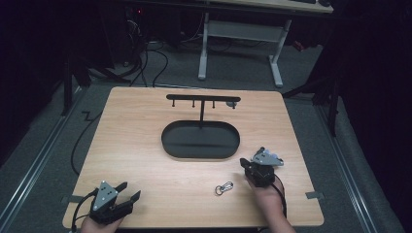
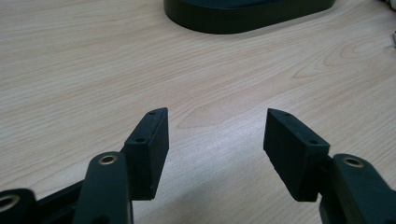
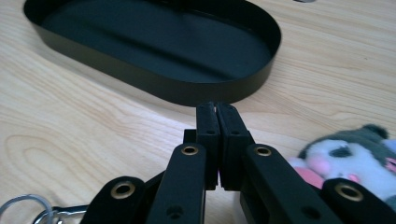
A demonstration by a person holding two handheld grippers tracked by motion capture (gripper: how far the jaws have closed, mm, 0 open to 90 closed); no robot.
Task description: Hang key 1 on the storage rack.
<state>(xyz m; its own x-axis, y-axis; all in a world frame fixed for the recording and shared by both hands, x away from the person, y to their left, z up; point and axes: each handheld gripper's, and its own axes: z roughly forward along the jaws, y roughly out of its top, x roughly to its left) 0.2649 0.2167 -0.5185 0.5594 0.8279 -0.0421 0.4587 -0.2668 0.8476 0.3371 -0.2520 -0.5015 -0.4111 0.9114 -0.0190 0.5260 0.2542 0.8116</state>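
Black oval tray [image 1: 200,141] sits mid-table; my right hand-held gripper [image 3: 217,109], jaws pressed together on a plush keychain's [image 3: 355,161] strap, I judge. Left hand-held gripper [image 2: 215,135] gapes empty. Risk: thin strap slipping out, toy dropping short.

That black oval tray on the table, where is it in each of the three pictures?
High view: black oval tray, table centre, below the hook stand.
Left gripper view: top edge, its front wall, beyond the open jaws.
Right gripper view: upper half, just past the shut jaws.
Shared landmark: the wooden table.
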